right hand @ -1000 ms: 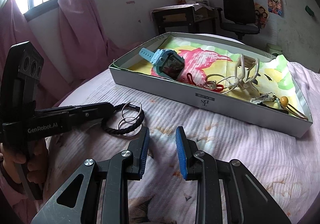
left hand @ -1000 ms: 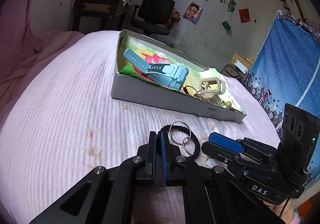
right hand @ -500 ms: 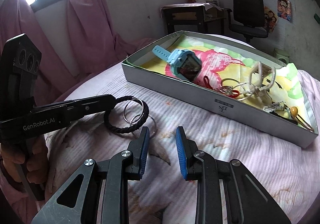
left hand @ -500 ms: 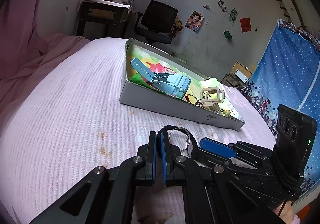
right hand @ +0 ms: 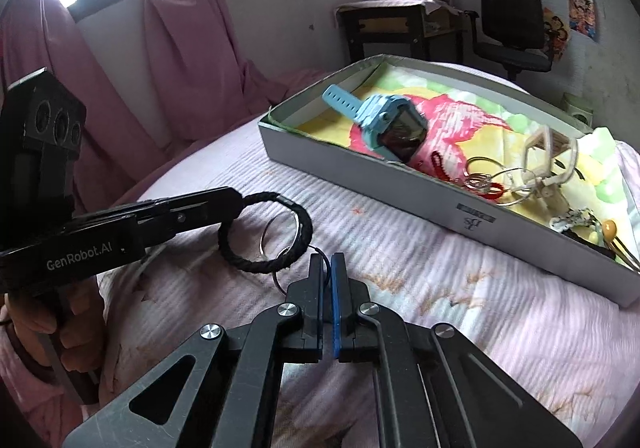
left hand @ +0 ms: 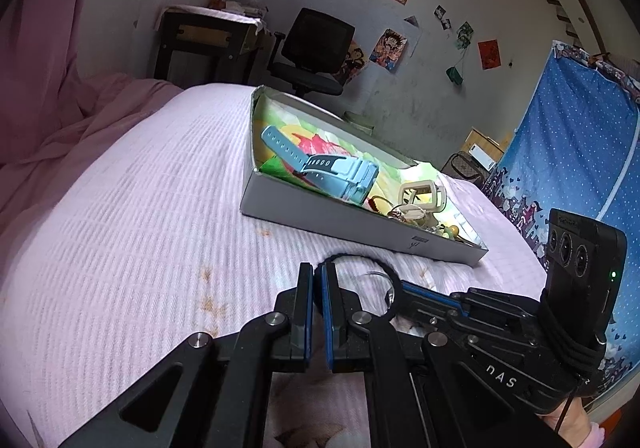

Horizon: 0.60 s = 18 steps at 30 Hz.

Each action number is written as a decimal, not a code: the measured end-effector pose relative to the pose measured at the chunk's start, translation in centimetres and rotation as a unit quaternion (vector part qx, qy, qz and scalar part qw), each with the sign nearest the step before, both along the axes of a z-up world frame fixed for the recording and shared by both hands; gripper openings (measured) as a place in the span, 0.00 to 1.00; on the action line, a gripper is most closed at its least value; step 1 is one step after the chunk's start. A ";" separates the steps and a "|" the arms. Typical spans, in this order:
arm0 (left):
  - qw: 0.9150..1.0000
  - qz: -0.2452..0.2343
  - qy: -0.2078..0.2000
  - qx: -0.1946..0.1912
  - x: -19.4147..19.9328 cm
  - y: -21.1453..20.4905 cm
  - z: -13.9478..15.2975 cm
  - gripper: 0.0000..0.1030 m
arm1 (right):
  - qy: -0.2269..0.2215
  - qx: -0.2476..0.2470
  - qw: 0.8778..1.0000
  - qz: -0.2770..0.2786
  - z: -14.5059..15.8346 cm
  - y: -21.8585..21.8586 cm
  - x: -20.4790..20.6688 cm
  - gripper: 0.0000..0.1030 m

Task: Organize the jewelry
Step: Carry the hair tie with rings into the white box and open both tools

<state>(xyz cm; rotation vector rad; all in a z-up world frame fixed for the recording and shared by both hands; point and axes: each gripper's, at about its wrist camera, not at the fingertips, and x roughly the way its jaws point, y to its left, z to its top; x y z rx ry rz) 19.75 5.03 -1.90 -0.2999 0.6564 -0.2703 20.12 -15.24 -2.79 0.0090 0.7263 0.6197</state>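
My left gripper (left hand: pixel 318 268) is shut on a black braided bracelet (right hand: pixel 256 260) with metal key rings (right hand: pixel 268 232) and holds it just above the pink bed cover; the bracelet also shows in the left wrist view (left hand: pixel 384 272). My right gripper (right hand: pixel 327 258) is shut on the bracelet's small ring at its near edge. The left gripper also shows in the right wrist view (right hand: pixel 236 200). A grey shallow box (right hand: pixel 360 176) behind holds a blue watch (right hand: pixel 384 124), a cream hair clip (right hand: pixel 548 156), rings and small pieces.
The box (left hand: pixel 304 208) lies on a pink bed cover (left hand: pixel 120 208). A pink curtain (right hand: pixel 180 48) hangs at the left. A dark desk (left hand: pixel 200 44) and an office chair (left hand: pixel 316 44) stand by the far wall. A blue dotted cloth (left hand: pixel 572 152) hangs at the right.
The left gripper lifted the bracelet off the bed cover. The right gripper moved in and closed from open onto the small ring at the bracelet's edge.
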 end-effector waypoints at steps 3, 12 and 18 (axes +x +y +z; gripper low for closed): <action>1.000 -0.002 -0.016 0.001 -0.5 -0.1 0.7 0.05 | -0.011 0.006 1.000 -0.018 0.3 -0.6 -0.4 0.03; 0.999 -0.006 -0.040 0.001 -1.0 -0.4 2.1 0.04 | -0.048 0.003 0.997 -0.059 1.8 -1.6 -1.6 0.03; 0.998 -0.002 -0.066 0.010 0.1 -0.9 4.6 0.04 | -0.079 0.021 0.994 -0.078 4.3 -2.8 -1.5 0.03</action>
